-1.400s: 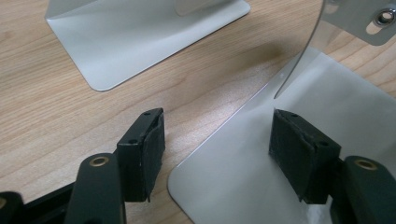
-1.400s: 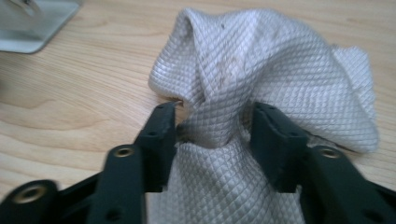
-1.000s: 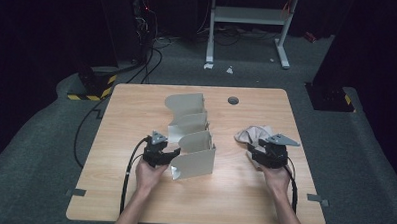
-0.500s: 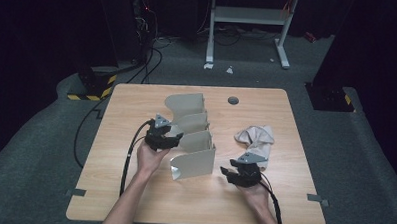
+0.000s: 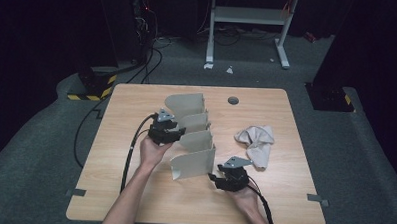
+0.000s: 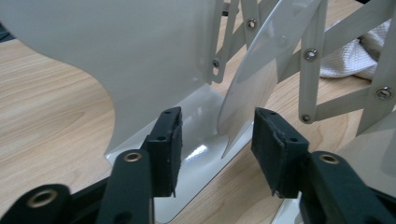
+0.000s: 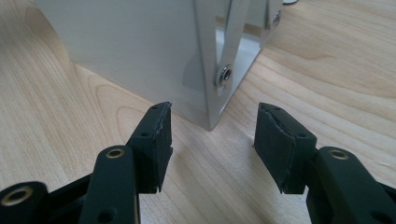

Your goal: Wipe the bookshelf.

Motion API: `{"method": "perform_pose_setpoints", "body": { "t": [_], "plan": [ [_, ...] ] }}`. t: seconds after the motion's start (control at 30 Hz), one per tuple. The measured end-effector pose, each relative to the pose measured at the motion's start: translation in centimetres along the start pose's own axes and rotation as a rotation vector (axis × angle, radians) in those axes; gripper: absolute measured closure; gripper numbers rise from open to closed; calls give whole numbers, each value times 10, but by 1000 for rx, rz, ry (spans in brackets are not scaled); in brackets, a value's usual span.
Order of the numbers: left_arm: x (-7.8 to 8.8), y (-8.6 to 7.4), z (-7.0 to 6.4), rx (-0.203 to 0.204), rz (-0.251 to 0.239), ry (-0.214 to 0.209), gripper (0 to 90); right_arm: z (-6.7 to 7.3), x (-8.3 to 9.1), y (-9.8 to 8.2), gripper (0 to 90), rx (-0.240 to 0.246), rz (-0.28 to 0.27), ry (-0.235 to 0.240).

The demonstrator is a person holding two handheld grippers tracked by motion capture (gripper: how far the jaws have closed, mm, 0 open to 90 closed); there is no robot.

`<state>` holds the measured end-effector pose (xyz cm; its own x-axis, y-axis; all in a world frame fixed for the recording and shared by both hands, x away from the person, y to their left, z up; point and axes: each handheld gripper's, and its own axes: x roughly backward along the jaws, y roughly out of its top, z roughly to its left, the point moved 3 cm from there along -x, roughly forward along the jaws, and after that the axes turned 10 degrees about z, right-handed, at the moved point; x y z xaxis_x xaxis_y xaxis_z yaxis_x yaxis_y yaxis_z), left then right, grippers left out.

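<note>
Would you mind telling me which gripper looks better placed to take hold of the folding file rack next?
Left, probably: the left gripper already has a rack divider's edge between its closing jaws. The right gripper faces the near corner, short of it.

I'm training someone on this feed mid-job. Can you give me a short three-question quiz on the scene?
1. True or false: the right gripper is clamped on the file rack.
2. What lies on the table to the right of the rack: (a) a cloth, (b) a cup, (c) a book?
3. What stands between the left gripper jaws?

Key:
1. False: its jaws stand open just short of the rack's corner.
2. (a) a crumpled cloth.
3. A divider edge of the rack.
</note>
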<state>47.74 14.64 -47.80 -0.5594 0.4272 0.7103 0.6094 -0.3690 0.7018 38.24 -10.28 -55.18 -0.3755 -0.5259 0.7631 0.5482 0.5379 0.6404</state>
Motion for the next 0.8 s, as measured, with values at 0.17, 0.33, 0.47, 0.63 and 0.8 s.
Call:
{"method": "perform_pose_setpoints", "body": {
  "t": [0.17, 0.33, 0.47, 0.63, 0.8],
  "plan": [
    [-1, 7, -1, -34, 15, -6, 569, 3, -2, 3, 462, 5, 7, 10],
    [0, 13, 1, -50, 12, 1, 509, 2, -4, 4, 458, -1, 14, 8],
    [-6, 17, -3, -85, 31, -8, 483, 2, -5, 4, 456, -12, 22, 14],
    [-13, 18, -8, -103, 41, -31, 585, 0, -5, 5, 456, -22, 12, 6],
    [-13, 18, -8, -109, 40, -47, 681, 0, -5, 5, 453, -34, 17, 6]
  ]
}}
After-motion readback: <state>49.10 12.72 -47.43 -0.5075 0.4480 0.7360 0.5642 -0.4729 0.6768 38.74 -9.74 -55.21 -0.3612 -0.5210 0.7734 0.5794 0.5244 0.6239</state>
